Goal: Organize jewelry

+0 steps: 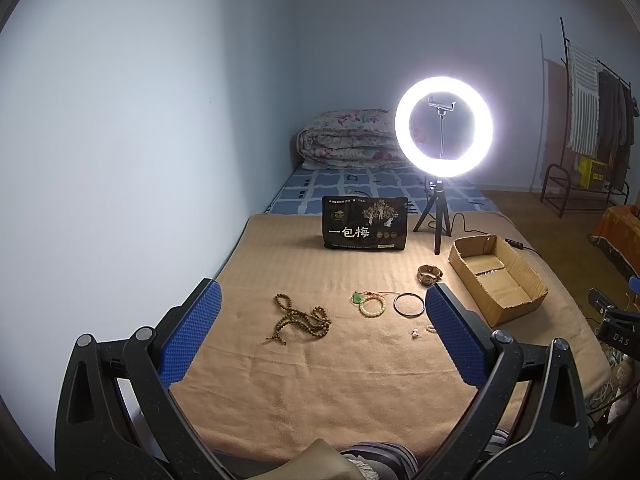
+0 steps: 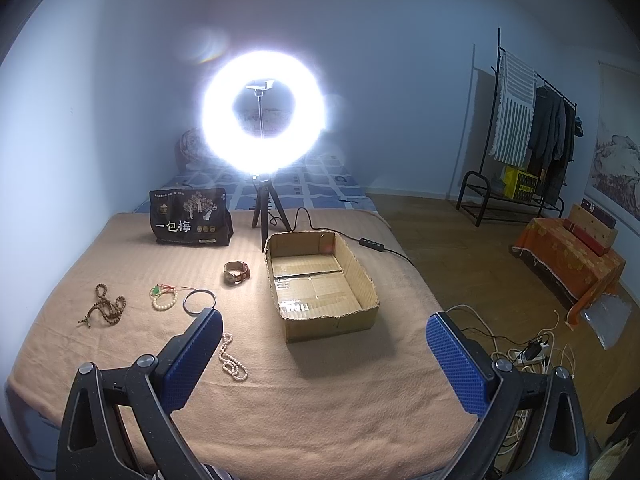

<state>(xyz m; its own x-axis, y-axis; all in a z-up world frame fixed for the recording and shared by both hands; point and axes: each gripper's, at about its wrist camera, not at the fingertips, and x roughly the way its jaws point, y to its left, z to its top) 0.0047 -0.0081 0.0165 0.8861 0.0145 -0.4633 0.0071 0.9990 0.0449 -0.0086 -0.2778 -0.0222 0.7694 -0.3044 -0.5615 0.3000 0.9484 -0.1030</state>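
Jewelry lies spread on a tan blanket (image 1: 320, 380). A brown bead strand (image 1: 300, 322) is at the left, then a white bead bracelet with a green pendant (image 1: 372, 304), a dark bangle (image 1: 408, 305) and a watch (image 1: 429, 275). A pearl necklace (image 2: 231, 358) lies by the right gripper's left finger. An open cardboard box (image 2: 320, 284) stands empty to the right. My left gripper (image 1: 322, 304) hovers open above the blanket, holding nothing. My right gripper (image 2: 326, 330) is open too, in front of the box.
A lit ring light on a small tripod (image 2: 262, 120) stands behind the box, its cable running right. A black snack bag (image 2: 190, 216) stands at the back. A clothes rack (image 2: 532, 128), an orange-covered bench (image 2: 568, 256) and floor cables (image 2: 532, 352) are to the right.
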